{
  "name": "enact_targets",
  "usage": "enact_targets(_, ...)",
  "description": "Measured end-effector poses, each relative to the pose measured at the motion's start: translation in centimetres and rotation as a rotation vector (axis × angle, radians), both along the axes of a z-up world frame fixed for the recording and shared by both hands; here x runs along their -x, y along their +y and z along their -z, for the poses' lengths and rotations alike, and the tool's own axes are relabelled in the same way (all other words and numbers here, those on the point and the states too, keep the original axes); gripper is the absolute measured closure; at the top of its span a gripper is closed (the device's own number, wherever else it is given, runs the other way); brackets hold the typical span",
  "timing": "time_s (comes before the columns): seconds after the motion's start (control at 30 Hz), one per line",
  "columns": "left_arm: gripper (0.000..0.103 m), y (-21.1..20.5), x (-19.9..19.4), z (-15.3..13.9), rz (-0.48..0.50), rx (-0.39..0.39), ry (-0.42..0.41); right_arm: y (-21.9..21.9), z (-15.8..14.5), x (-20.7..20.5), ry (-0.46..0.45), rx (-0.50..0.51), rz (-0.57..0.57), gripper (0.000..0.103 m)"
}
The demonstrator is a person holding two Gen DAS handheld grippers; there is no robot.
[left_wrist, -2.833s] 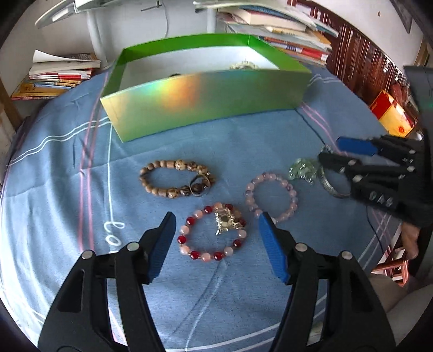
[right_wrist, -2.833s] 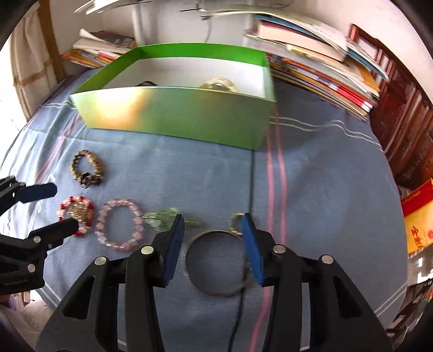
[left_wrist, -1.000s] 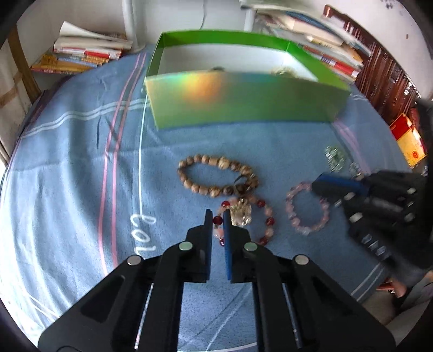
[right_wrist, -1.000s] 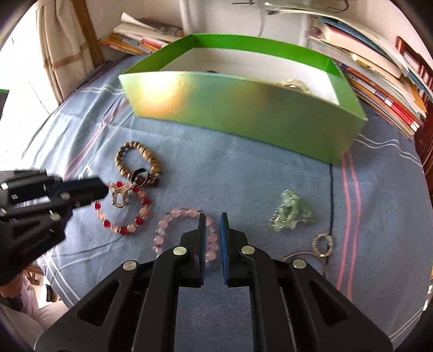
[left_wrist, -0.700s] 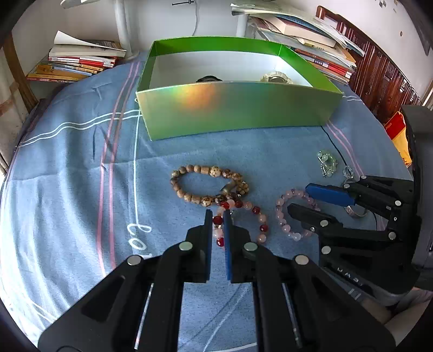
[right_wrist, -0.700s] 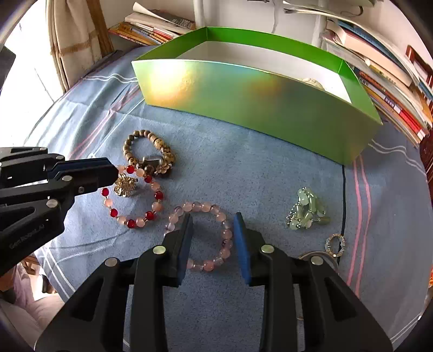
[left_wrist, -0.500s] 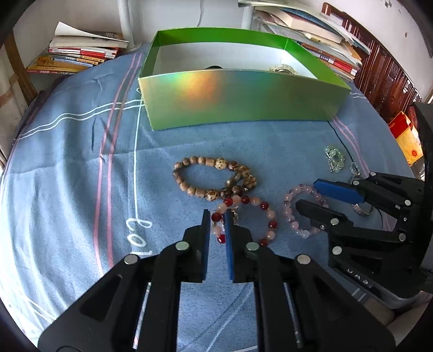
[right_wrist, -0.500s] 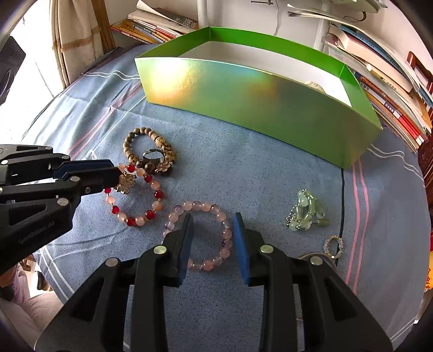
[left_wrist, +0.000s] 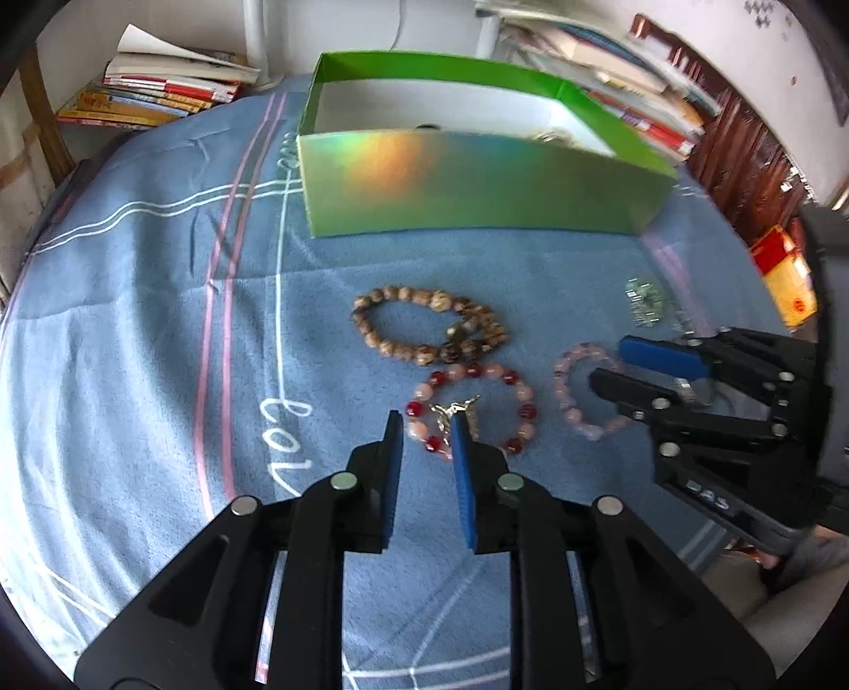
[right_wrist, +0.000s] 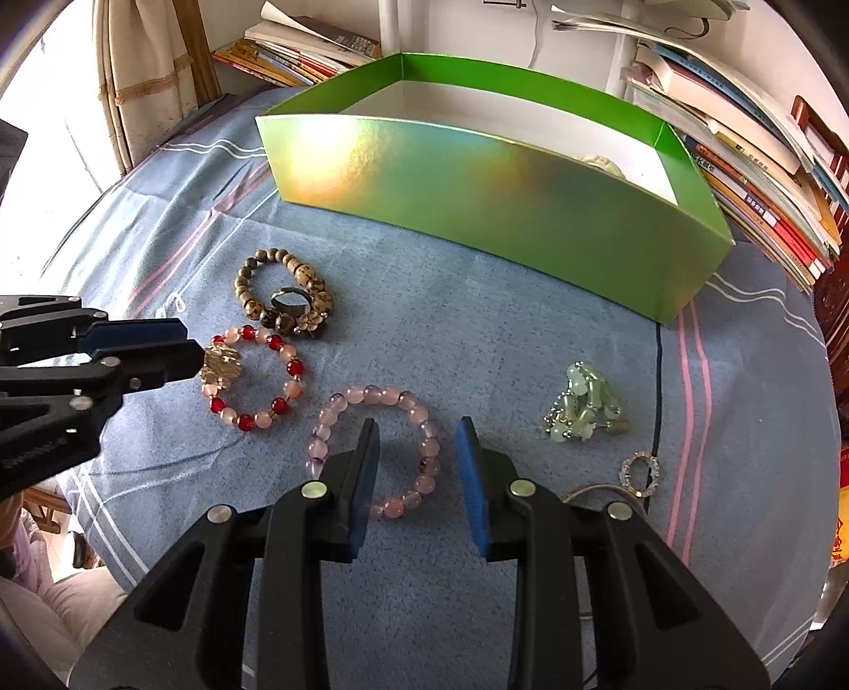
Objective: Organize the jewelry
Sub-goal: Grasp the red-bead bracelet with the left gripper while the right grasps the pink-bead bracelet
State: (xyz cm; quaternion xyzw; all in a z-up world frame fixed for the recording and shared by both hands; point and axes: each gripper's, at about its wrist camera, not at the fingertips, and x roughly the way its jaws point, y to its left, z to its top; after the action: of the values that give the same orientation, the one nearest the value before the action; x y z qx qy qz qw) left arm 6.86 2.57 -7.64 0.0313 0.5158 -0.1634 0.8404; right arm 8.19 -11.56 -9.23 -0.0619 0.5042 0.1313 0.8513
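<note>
A red and pink bead bracelet [left_wrist: 509,379] with a gold charm lies on the blue cloth. My left gripper [left_wrist: 427,432] is open around its near left part. A pale pink bead bracelet [right_wrist: 371,395] lies to its right. My right gripper [right_wrist: 416,443] is open over that bracelet's near right side. A brown bead bracelet [left_wrist: 403,297] lies behind, with a ring [right_wrist: 289,300] on it. The green box [left_wrist: 477,175] stands at the back and holds some jewelry.
Green bead earrings [right_wrist: 581,403], a small silver ring [right_wrist: 639,472] and a metal bangle [right_wrist: 583,493] lie at the right. Stacks of books [right_wrist: 743,159] surround the cloth-covered table [left_wrist: 159,318]. A white pole [left_wrist: 254,32] stands behind the box.
Both grippers were shut a second ago and have opened. The left one opened just now over the red bracelet; the right one widened over the pink bracelet.
</note>
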Motion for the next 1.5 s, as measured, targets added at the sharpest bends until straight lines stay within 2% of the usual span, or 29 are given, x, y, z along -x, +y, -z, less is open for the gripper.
enact_targets(0.07,0.080,0.1,0.2,0.0,0.004,-0.015,-0.007,0.0,0.1,0.0,0.004,-0.001,0.002,0.073)
enact_targets(0.2,0.081,0.2,-0.2,1.2,-0.016,-0.043,0.033,0.0,0.3,-0.1,0.007,-0.003,0.006,0.073)
enact_targets(0.8,0.078,-1.0,-2.3,1.3,-0.004,-0.012,0.041,-0.1,0.3,-0.2,-0.002,-0.004,0.019,0.073)
enact_targets(1.07,0.079,-2.1,-3.2,1.9,-0.021,-0.072,0.037,0.1,0.4,-0.1,-0.009,-0.001,0.029,0.073)
enact_targets(1.17,0.083,-2.9,-3.0,1.9,-0.016,-0.109,0.022,0.0,0.4,-0.1,-0.014,0.005,0.028,0.073)
enact_targets(1.27,0.091,-2.9,-2.5,2.0,-0.004,-0.105,0.020,0.2,0.4,-0.1,-0.023,0.013,0.027,0.073)
enact_targets(1.33,0.094,-2.9,-2.3,2.0,-0.003,-0.103,0.016,0.2,0.4,-0.1,-0.027,0.013,0.025,0.080)
enact_targets(1.37,0.094,-2.9,-2.3,2.0,-0.004,-0.100,0.016,0.3,0.4,0.0,-0.022,-0.005,0.014,0.092)
enact_targets(1.4,0.095,-2.9,-2.2,2.0,-0.005,-0.096,0.018,0.5,0.4,0.0,-0.023,-0.006,0.008,0.095)
enact_targets(1.5,0.095,-2.6,-1.8,1.8,-0.003,-0.087,0.016,0.7,0.4,0.1,-0.026,-0.006,0.010,0.095)
